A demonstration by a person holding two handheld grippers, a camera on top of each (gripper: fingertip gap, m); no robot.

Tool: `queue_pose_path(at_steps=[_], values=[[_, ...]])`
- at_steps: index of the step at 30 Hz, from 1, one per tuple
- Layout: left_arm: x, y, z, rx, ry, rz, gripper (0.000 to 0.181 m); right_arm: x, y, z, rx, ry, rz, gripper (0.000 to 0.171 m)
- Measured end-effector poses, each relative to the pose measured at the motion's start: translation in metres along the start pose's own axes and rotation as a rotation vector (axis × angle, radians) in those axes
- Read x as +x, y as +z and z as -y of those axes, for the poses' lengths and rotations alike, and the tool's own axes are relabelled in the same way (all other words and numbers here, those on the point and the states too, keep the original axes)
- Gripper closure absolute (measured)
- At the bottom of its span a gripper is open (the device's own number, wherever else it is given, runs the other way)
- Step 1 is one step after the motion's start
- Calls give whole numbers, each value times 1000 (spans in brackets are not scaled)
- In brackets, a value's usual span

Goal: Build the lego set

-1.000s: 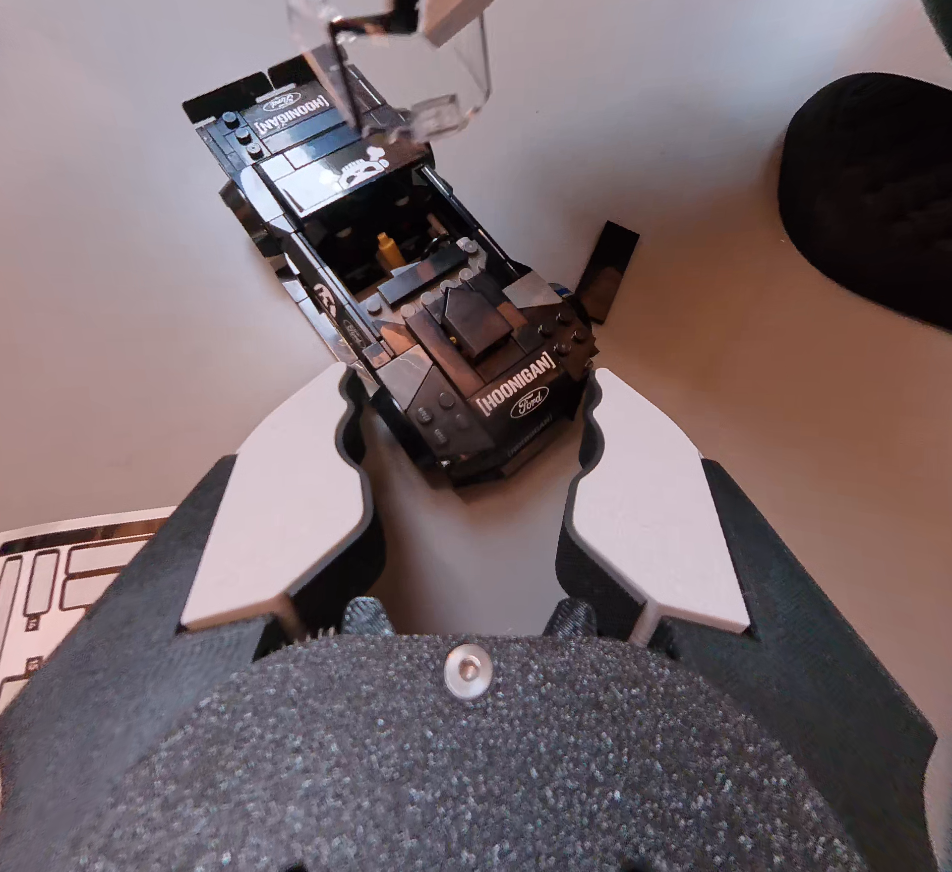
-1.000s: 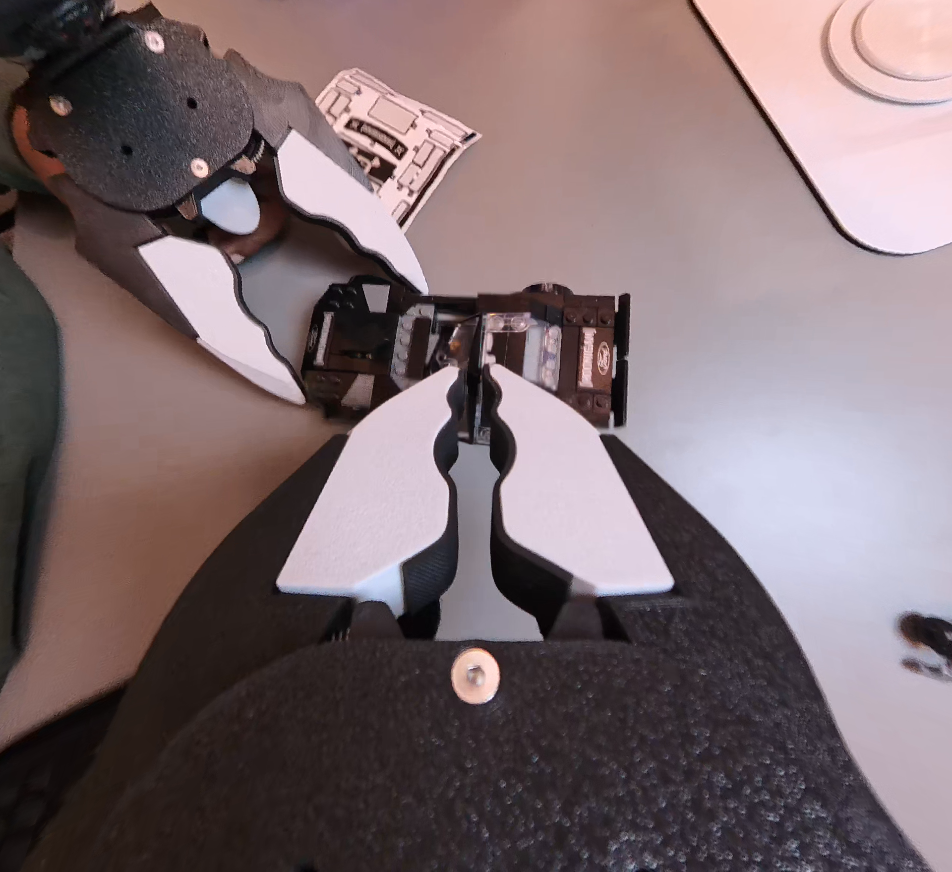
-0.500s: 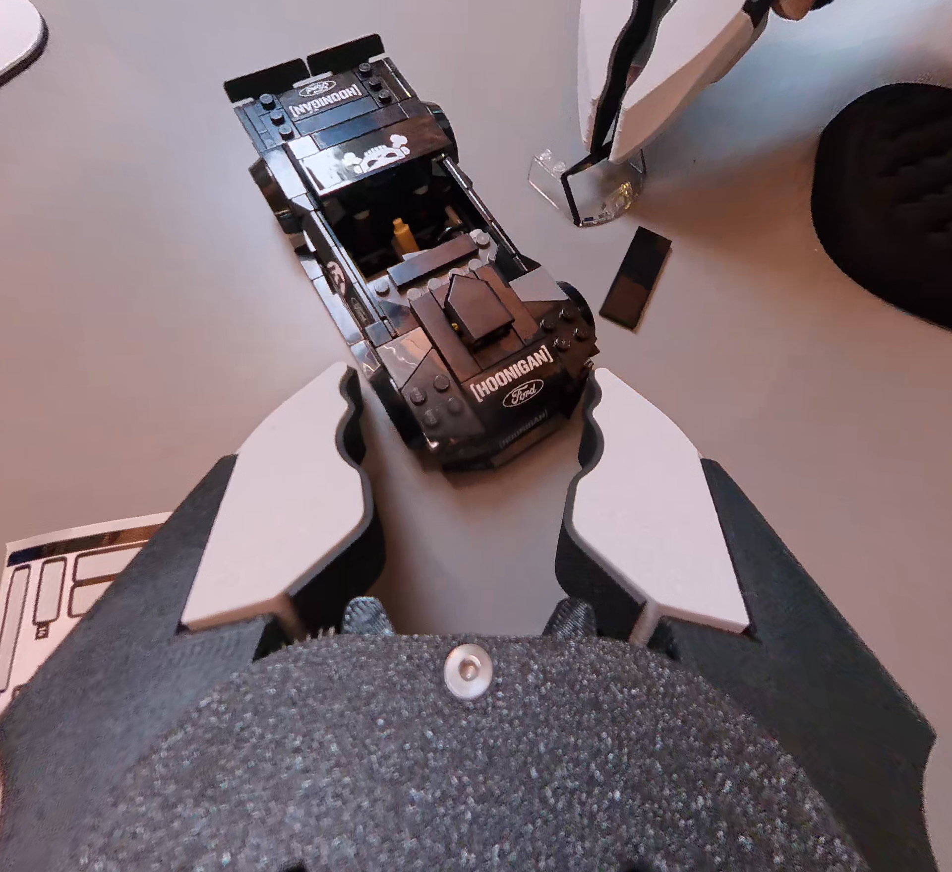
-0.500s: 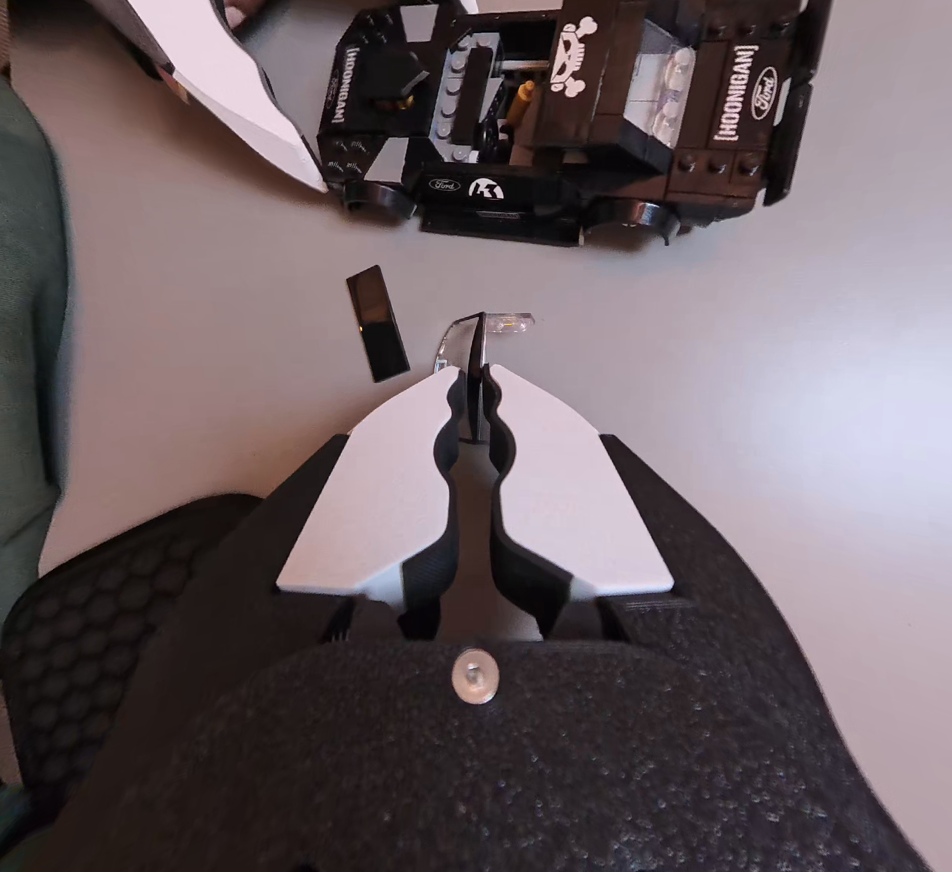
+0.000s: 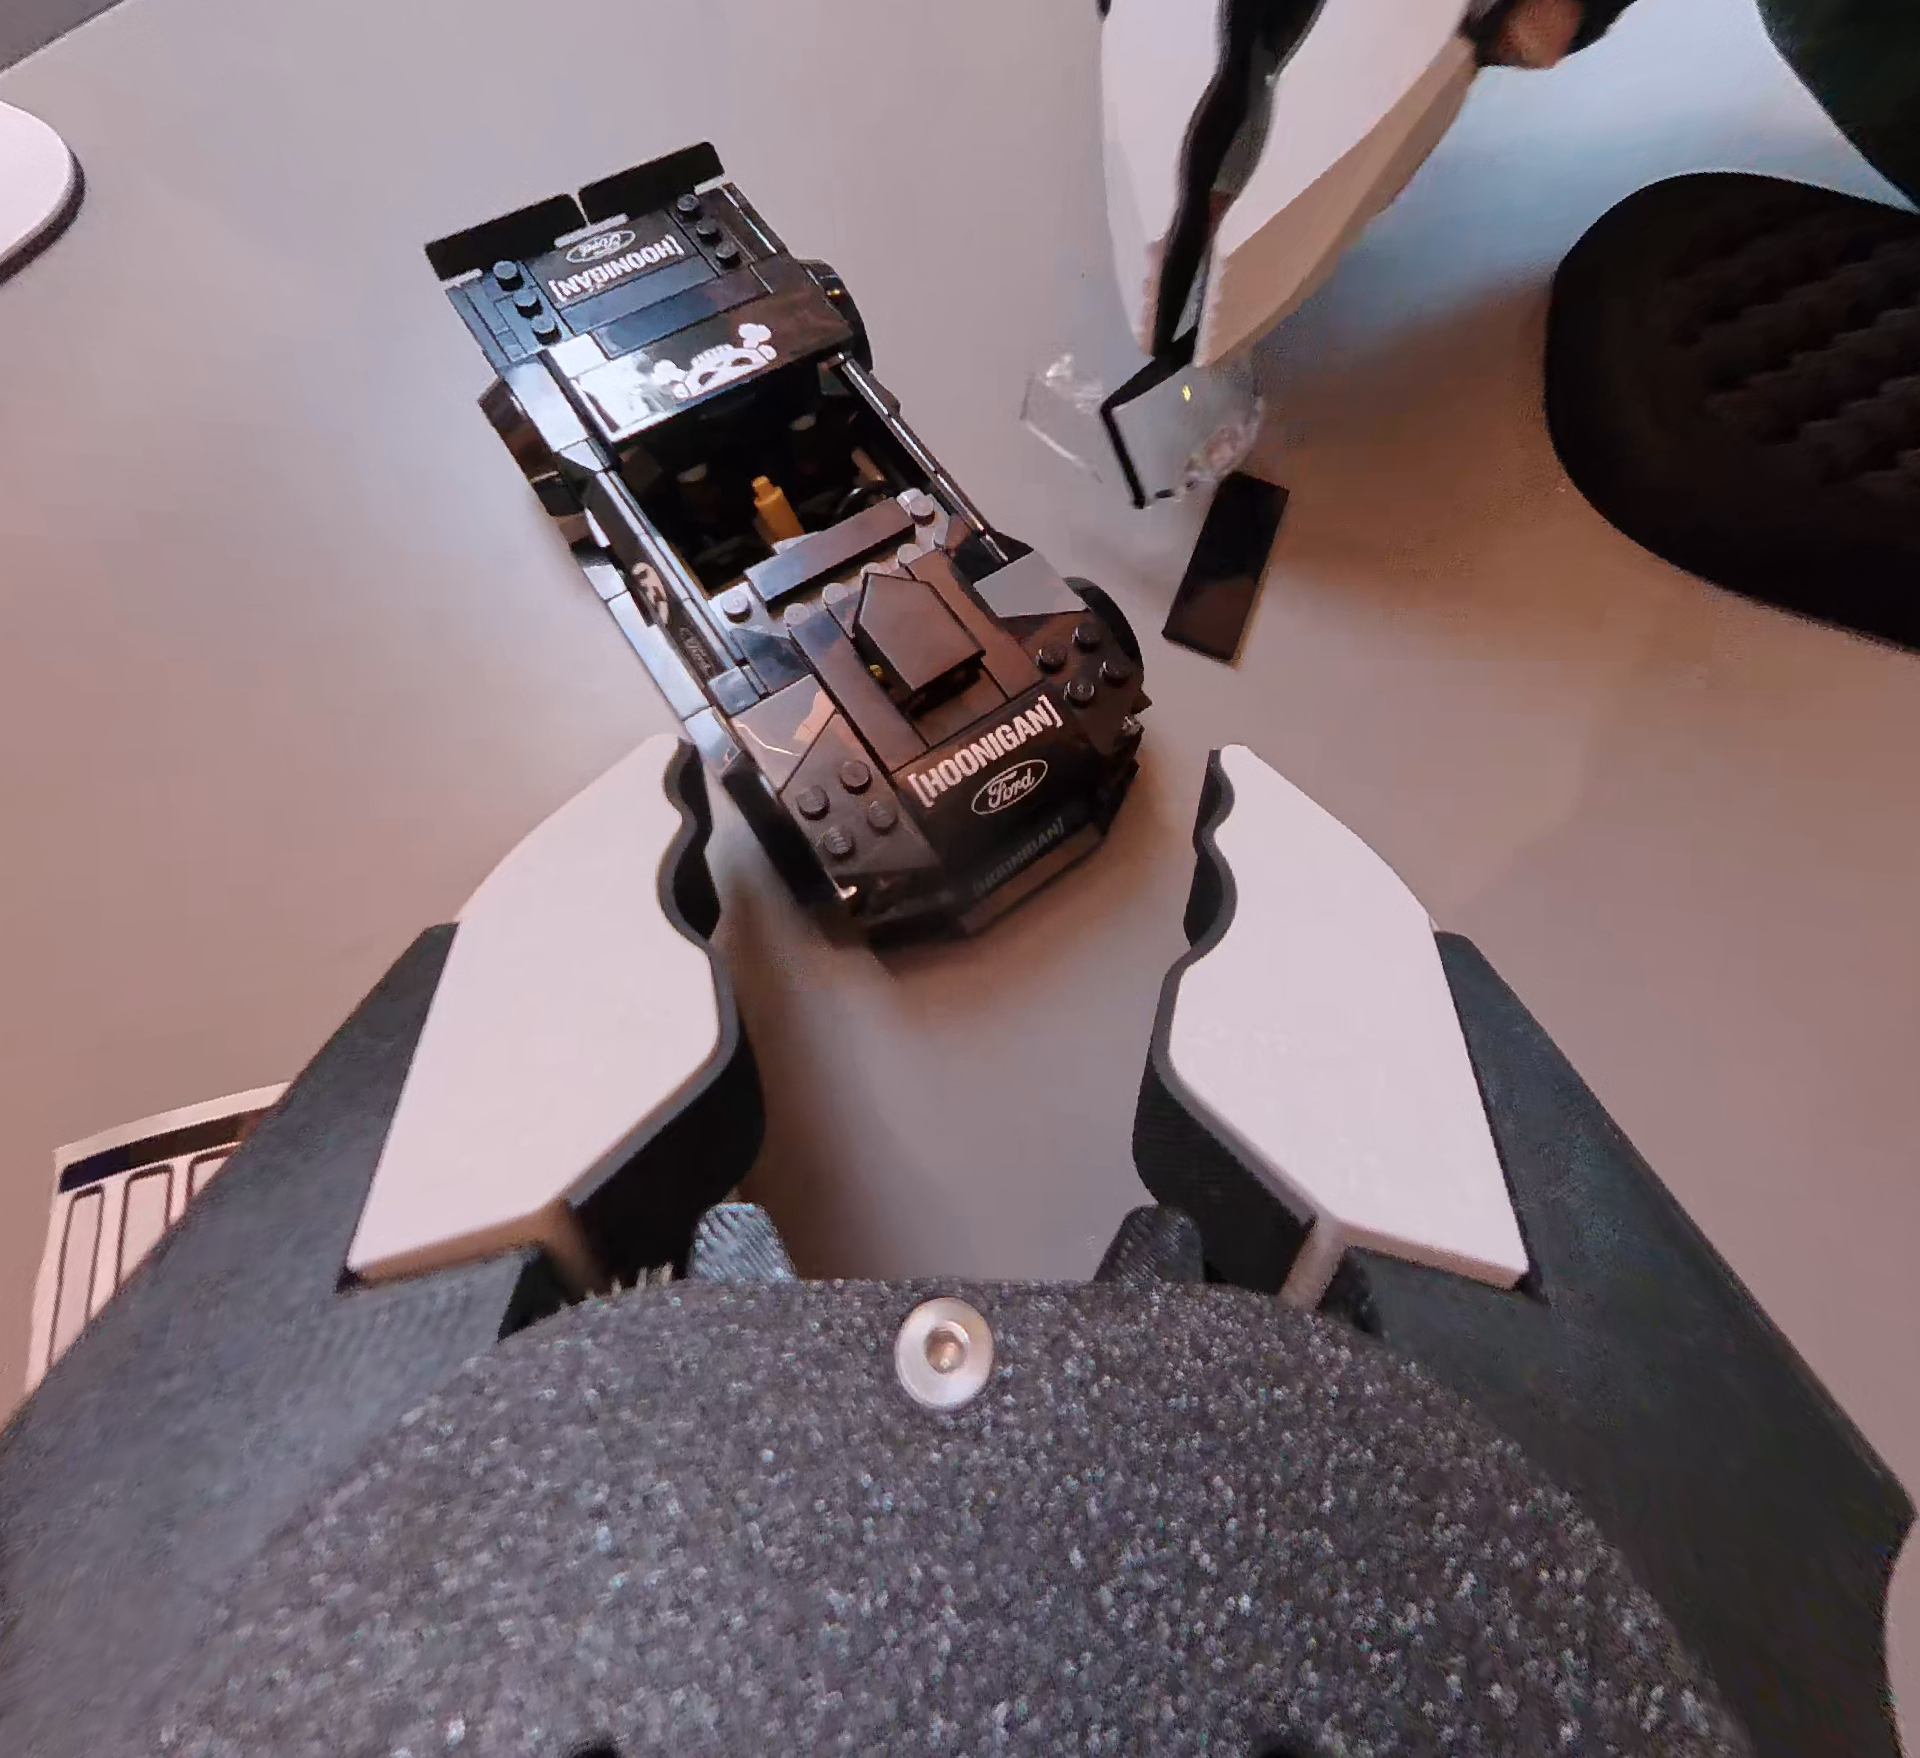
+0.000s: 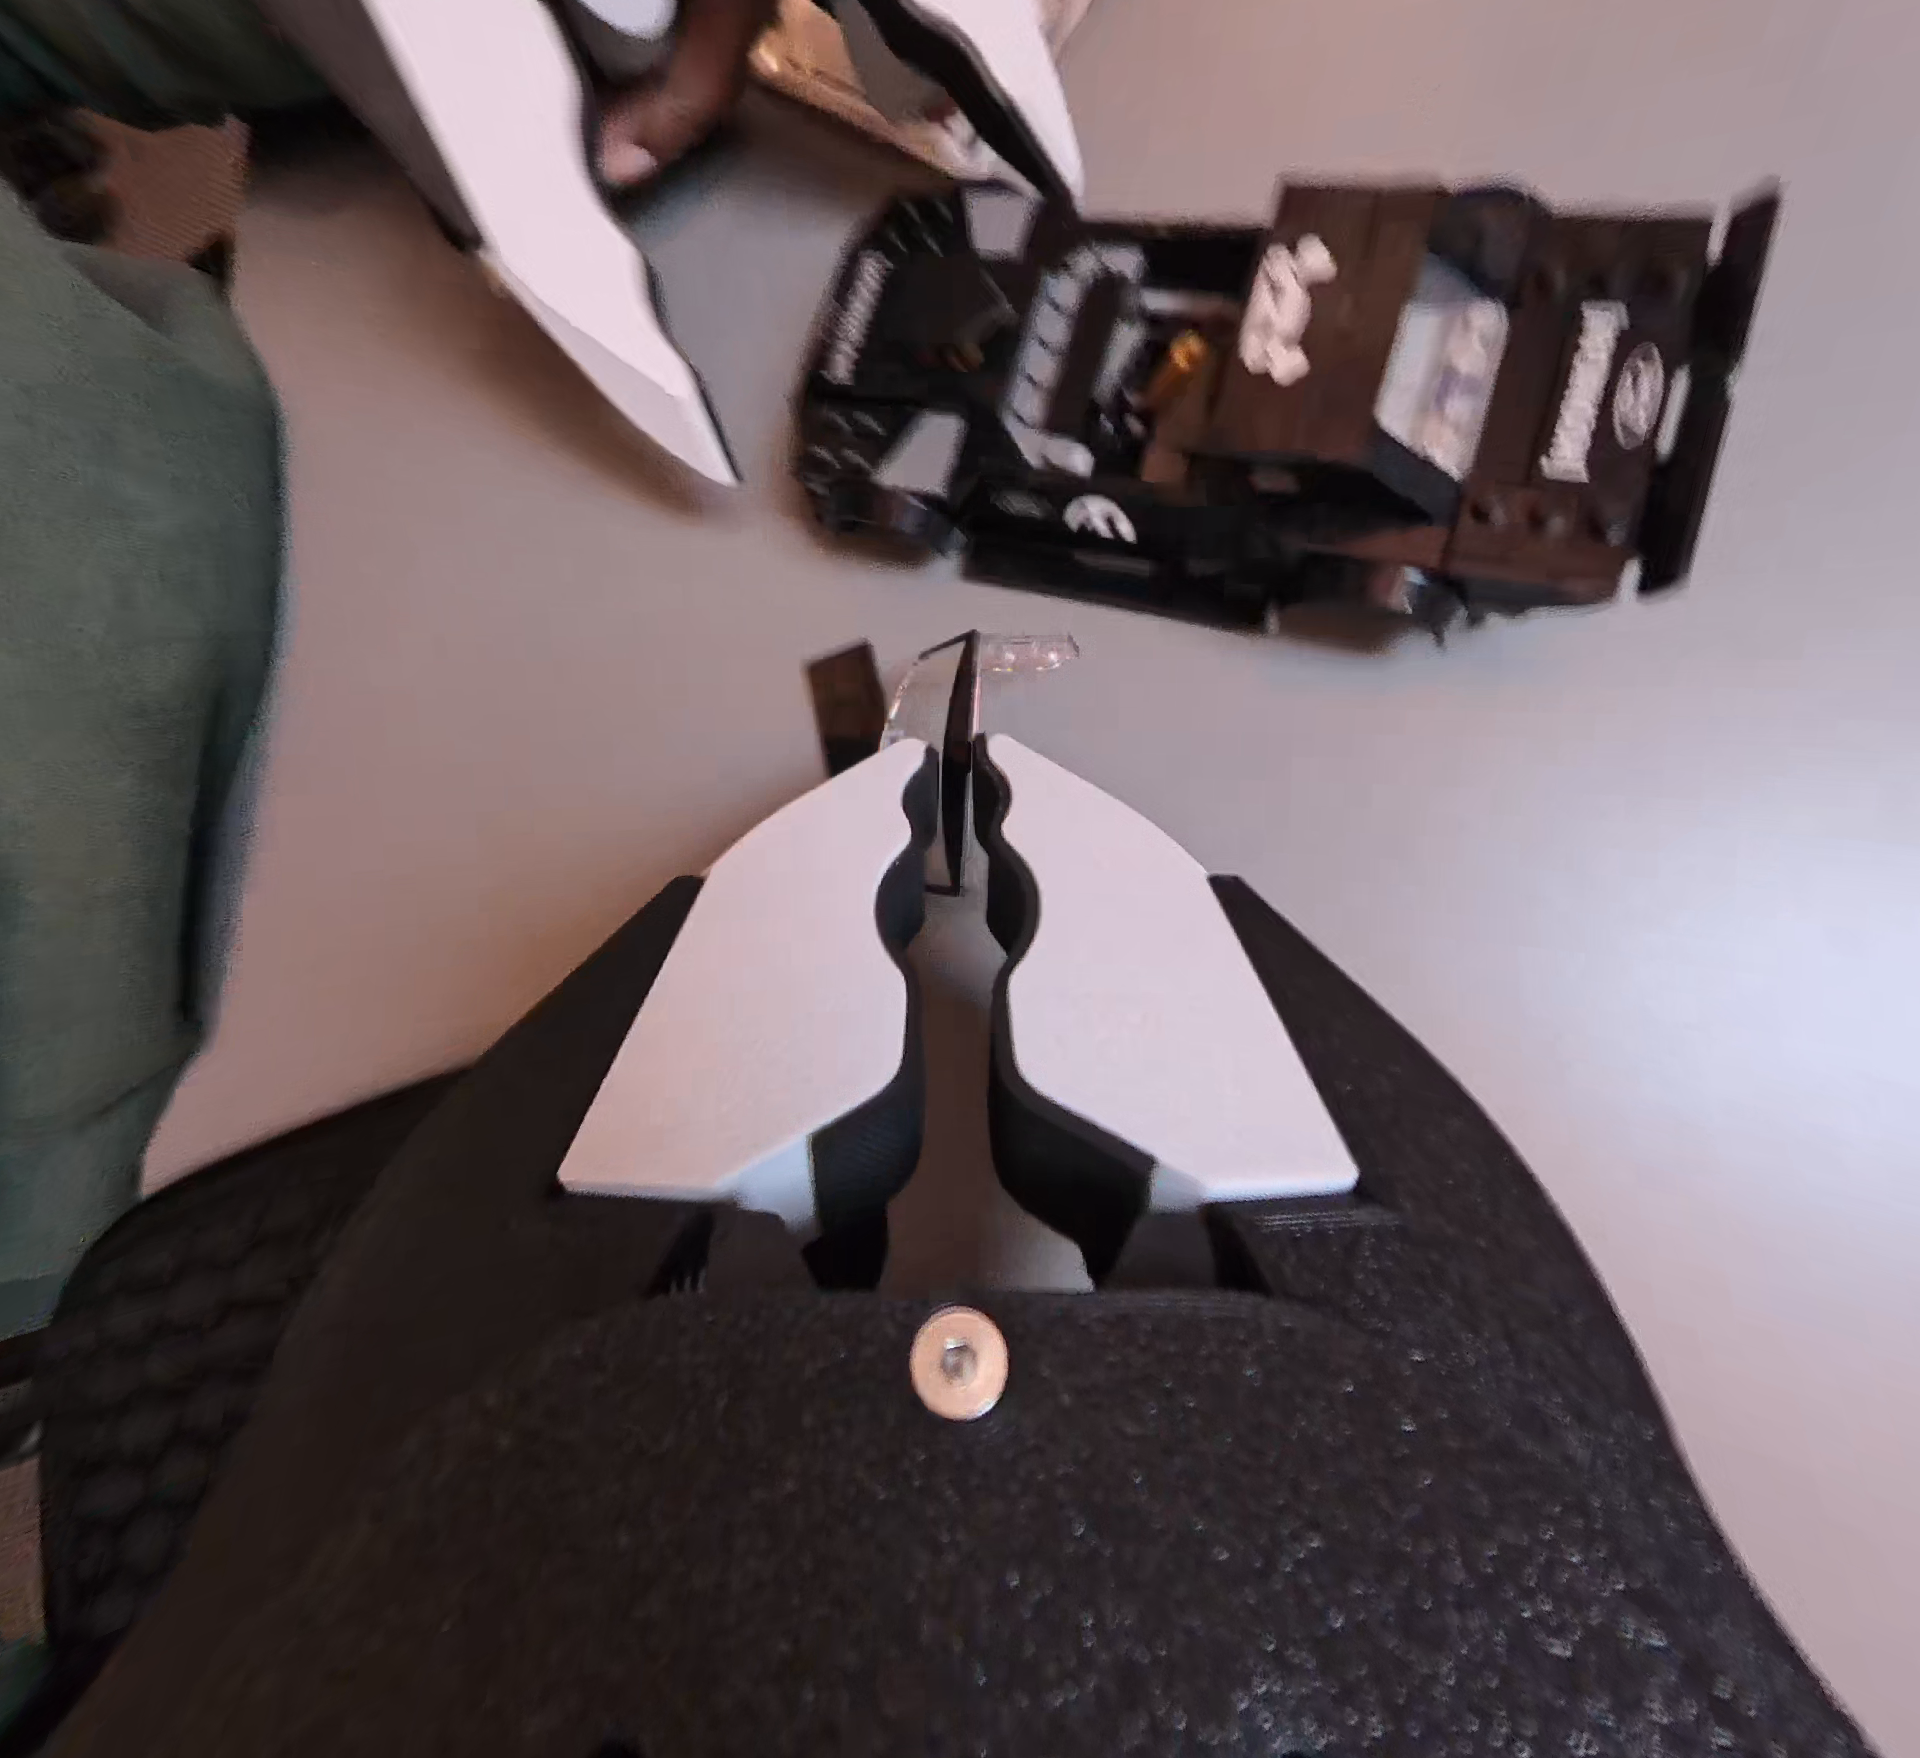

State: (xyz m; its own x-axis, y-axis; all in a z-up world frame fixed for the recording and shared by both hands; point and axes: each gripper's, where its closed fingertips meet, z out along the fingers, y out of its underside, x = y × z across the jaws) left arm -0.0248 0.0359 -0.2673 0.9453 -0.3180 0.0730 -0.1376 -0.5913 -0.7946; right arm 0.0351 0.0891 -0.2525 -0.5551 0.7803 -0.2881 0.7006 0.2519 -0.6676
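In the left wrist view, the left tongs (image 5: 945, 809) stand wide apart, holding nothing, their tips flanking the nose of the black brick-built toy car (image 5: 800, 545), which rests on the grey surface (image 5: 260, 565). To the car's right, the right tongs (image 5: 1179, 337) pinch a clear plastic windscreen piece with black trim (image 5: 1148, 425), just beside a flat black tile (image 5: 1226, 565).

In the right wrist view, the right tongs (image 6: 954, 752) are closed narrowly on the windscreen piece (image 6: 961, 685), near the car (image 6: 1299, 420) but apart from it. The left tongs (image 6: 894, 326) gape at the car's nose.
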Motion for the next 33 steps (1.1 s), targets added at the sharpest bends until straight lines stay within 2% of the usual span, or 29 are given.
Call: queue_pose_path(at_steps=[4,9,13,17,21,24,29,33], values=[[-5,-8,8,41,-15,-7,92,-36,4,15,0,-106,62,165],[-21,-24,23,131,-37,34,100,-61,41,0,-143,-180,121,165],[-46,-39,26,141,-9,144,103,-57,51,-4,-176,-176,100,159],[-86,-65,14,68,29,290,100,-58,34,8,-103,-195,87,148],[-104,-84,-15,-34,-43,260,103,-32,5,40,77,-165,-64,146],[-102,-87,-37,-127,-63,205,102,-14,9,56,128,-139,-201,137],[-88,-82,-67,-270,-70,123,91,-15,54,60,-18,-220,-343,106],[-87,-81,-81,-327,-68,123,84,2,63,49,-120,-260,-457,108]])
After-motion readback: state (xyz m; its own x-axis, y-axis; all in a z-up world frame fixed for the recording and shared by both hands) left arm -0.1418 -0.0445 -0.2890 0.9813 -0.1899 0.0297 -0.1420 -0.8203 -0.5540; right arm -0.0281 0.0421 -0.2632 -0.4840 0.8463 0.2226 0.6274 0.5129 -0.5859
